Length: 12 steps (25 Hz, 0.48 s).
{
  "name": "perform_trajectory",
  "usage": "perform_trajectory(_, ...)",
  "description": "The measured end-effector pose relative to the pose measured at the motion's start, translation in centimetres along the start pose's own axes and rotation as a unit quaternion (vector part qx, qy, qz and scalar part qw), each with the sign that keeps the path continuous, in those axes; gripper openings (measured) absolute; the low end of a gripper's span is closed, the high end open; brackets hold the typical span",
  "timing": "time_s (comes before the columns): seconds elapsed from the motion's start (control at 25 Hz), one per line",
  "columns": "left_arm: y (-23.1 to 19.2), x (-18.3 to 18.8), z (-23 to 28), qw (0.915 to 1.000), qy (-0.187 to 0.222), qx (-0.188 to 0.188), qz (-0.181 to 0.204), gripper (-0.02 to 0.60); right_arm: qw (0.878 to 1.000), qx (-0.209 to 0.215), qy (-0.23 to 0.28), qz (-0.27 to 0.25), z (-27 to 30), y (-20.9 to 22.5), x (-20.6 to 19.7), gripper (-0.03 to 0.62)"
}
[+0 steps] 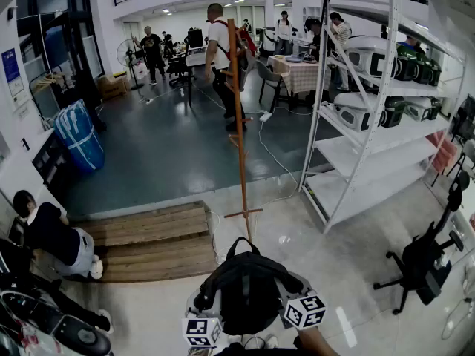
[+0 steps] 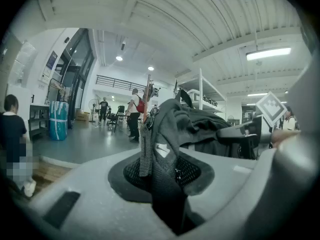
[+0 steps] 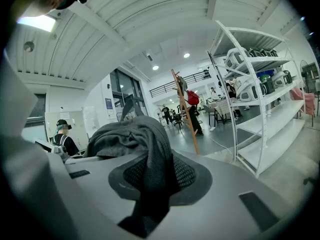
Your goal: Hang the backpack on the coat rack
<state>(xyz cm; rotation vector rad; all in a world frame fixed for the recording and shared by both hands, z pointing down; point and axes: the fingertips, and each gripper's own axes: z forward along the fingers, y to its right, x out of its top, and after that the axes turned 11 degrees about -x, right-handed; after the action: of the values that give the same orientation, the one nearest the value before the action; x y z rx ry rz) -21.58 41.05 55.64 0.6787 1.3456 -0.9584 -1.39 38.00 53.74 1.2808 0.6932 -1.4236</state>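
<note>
I hold a black backpack low in front of me, between both grippers. My left gripper is shut on its webbing strap and mesh fabric. My right gripper is shut on a fold of its dark fabric. The backpack's bulk rises above both pairs of jaws, and its top handle points towards the rack. The coat rack is a tall thin wooden pole on a cross foot, standing on the floor straight ahead. It also shows in the left gripper view and leans in the right gripper view.
White metal shelving with appliances stands right of the rack. An office chair is at the right. A wooden platform lies to the left, with a crouching person beside it. A cable runs past the rack. Several people stand behind.
</note>
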Motion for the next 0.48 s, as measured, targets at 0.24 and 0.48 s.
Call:
perform_trajectory(0.24, 0.37, -0.19, -0.19, 1.0000, -0.001, 0.001, -0.005, 0.118, 1.000, 0.002, -0.001, 0.001, -0.44, 0.11, -0.16, 0.078)
perform_trajectory(0.48, 0.89, -0.25, -0.37, 1.0000, -0.002, 0.003, -0.009, 0.118, 1.000, 0.002, -0.002, 0.001, -0.91, 0.25, -0.11, 0.077)
